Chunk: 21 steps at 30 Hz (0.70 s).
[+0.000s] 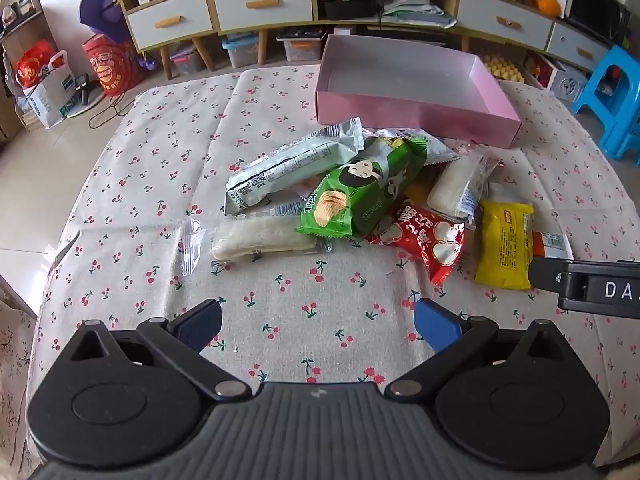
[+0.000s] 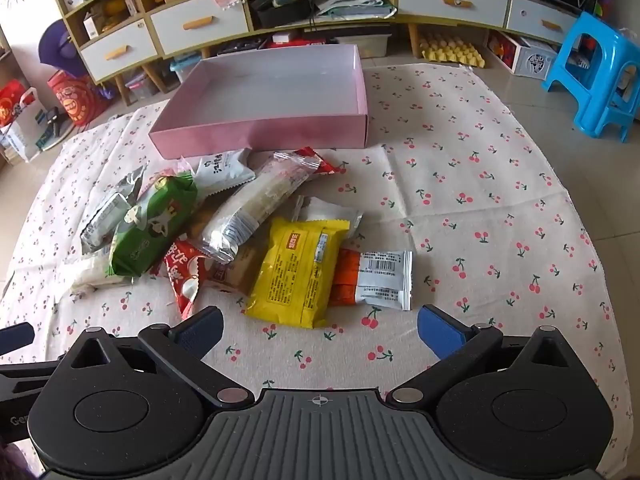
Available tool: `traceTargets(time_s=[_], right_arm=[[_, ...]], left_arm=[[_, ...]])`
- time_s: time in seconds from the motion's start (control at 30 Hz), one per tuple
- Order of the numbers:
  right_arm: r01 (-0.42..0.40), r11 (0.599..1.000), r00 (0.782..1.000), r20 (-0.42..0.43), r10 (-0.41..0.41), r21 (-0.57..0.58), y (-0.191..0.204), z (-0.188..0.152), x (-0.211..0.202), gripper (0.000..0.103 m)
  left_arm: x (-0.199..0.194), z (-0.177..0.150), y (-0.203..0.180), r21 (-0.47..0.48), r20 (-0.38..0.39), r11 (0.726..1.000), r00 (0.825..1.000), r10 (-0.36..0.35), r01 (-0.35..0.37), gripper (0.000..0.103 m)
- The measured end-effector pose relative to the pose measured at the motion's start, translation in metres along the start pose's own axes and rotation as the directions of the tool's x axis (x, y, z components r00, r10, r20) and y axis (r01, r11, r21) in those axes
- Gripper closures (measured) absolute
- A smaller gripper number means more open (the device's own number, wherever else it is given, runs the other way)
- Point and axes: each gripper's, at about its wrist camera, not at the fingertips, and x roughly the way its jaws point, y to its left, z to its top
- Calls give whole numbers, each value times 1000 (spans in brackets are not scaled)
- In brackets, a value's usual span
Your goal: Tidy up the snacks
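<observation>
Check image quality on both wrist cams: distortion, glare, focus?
Left wrist: strong fisheye bowing the cabinet line; soft daylight, mild sheen on the green chip bag; snacks sharp. Right wrist: same barrel curve; pink box evenly lit, yellow packet text legible; no motion blur.

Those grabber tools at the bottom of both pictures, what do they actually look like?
Both look alike: the left gripper and right gripper each have a ribbed grey body, two black rounded housings with silver pivot pins, and black linkage arms ending in blue finger pads. The right one carries a small crosshair mark. Seen from the left view, its side shows white letters "DA". No cables or sleeves show.
</observation>
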Motion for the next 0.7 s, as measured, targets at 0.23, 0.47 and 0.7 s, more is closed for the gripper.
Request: traceTargets(time_s=[0.23,0.47,0.7], right_arm=[[1,1000,1000,1,-1,-1,1,-1,0,0],[0,1000,1000,0,0,-1,1,-1,1,0],[1,1000,1000,-3,-1,-3,1,-1,1,0]], left_arm=[[1,0,0,4,1,1000,1000,-2,2,0],[1,0,-1,4,1,1000,1000,-2,2,0],[0,-1,-1,6,0,1000,1000,-4,4,0]])
